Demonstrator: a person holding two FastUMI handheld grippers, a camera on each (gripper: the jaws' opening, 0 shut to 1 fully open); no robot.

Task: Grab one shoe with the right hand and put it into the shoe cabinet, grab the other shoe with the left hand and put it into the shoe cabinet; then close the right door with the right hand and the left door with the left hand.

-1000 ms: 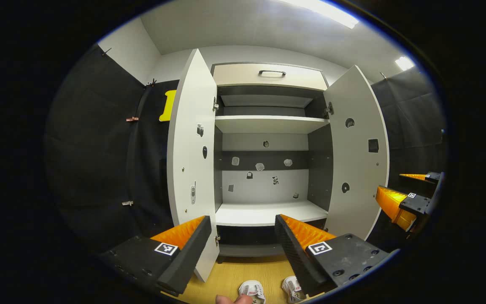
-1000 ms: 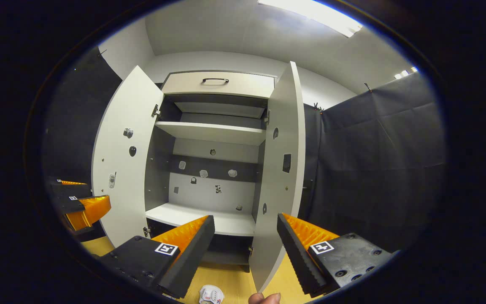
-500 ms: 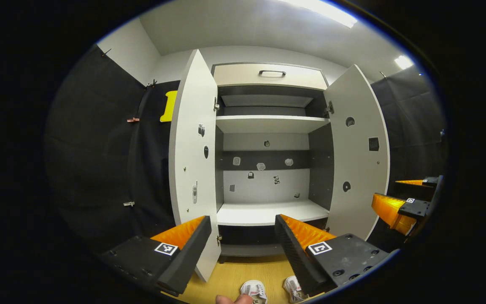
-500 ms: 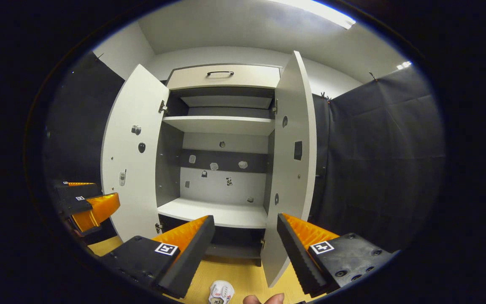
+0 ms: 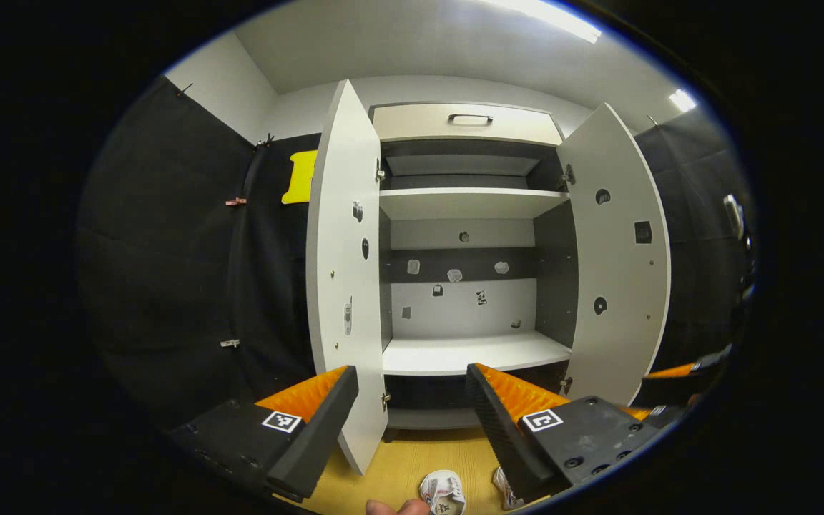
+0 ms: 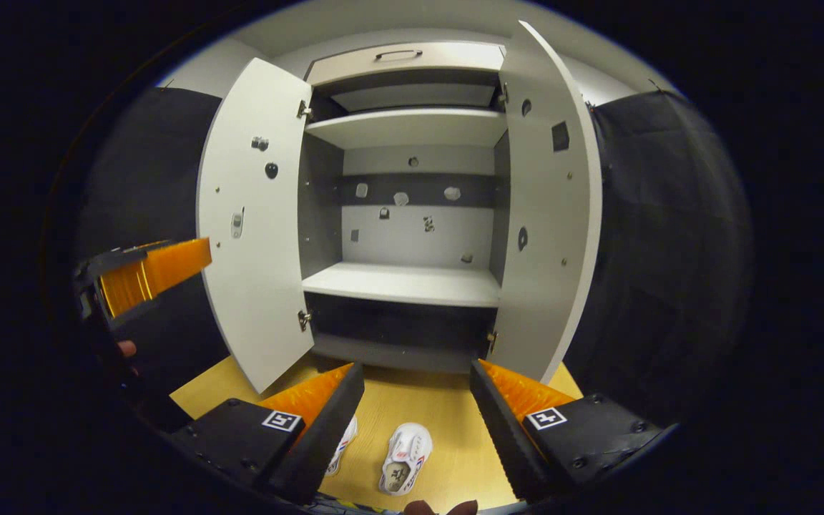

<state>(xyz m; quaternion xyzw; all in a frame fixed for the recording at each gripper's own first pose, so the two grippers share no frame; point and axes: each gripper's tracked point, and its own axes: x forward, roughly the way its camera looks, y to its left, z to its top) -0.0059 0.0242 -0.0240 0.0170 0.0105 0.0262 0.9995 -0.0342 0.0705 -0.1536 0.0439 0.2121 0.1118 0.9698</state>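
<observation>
Shoes: two white ones on the yellow wooden floor (image 6: pixel 448 422), in front of the shoe cabinet (image 6: pixel 412 286). In the right gripper view, one shoe (image 6: pixel 403 458) lies in full sight, toe toward the cabinet; the other shoe (image 6: pixel 340 447) lies just beside it, partly hidden behind that view's own left finger. In the left gripper view, one shoe (image 5: pixel 444 492) sits at the bottom edge in front of the cabinet, and a sliver of a second (image 5: pixel 505 486) peeks past the right finger.

Cabinet: both doors swung wide. Left door (image 6: pixel 254 214) and right door (image 6: pixel 544 207) stand out from the carcass. Lower shelf (image 6: pixel 405 282) and upper shelf (image 6: pixel 405 127) bare. Drawer (image 5: pixel 466 123) with a dark handle across the top.

Right hand-held gripper (image 6: pixel 415 418): fingers spread wide, holding nothing, above the floor in front of the cabinet, shoes below it.

Left hand-held gripper (image 5: pixel 412 415): fingers spread wide, holding nothing, facing the cabinet opening. From the right gripper view it sits beside the left door, fingers (image 6: pixel 162 268) orange.
</observation>
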